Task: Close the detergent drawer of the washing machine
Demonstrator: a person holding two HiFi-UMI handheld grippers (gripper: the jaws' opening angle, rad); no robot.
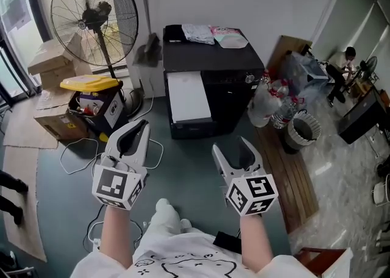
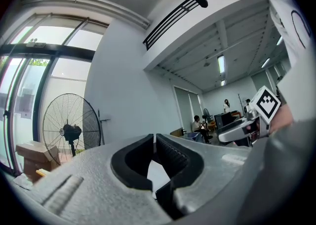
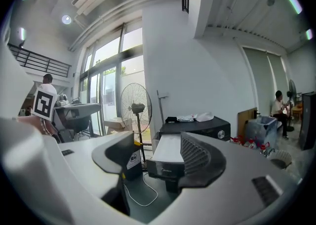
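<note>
A black washing machine (image 1: 225, 72) stands on the floor ahead of me, with cloths (image 1: 213, 34) lying on its top. Its drawer (image 1: 189, 97), white on top with a dark front (image 3: 165, 167), sticks out toward me. My left gripper (image 1: 141, 129) hangs in the air short of the machine, to the drawer's left, and is shut on nothing (image 2: 154, 142). My right gripper (image 1: 233, 149) is open and empty, below and to the right of the drawer. In the right gripper view the drawer shows between the spread fingers (image 3: 157, 145), still some way off.
A tall pedestal fan (image 1: 94, 14) stands at the left, with cardboard boxes (image 1: 52, 63) and a yellow-lidded bin (image 1: 91, 97) near it. White cables (image 1: 79, 149) loop over the floor. Bags of bottles (image 1: 271, 103) and a mesh basket (image 1: 303, 129) sit right of the machine.
</note>
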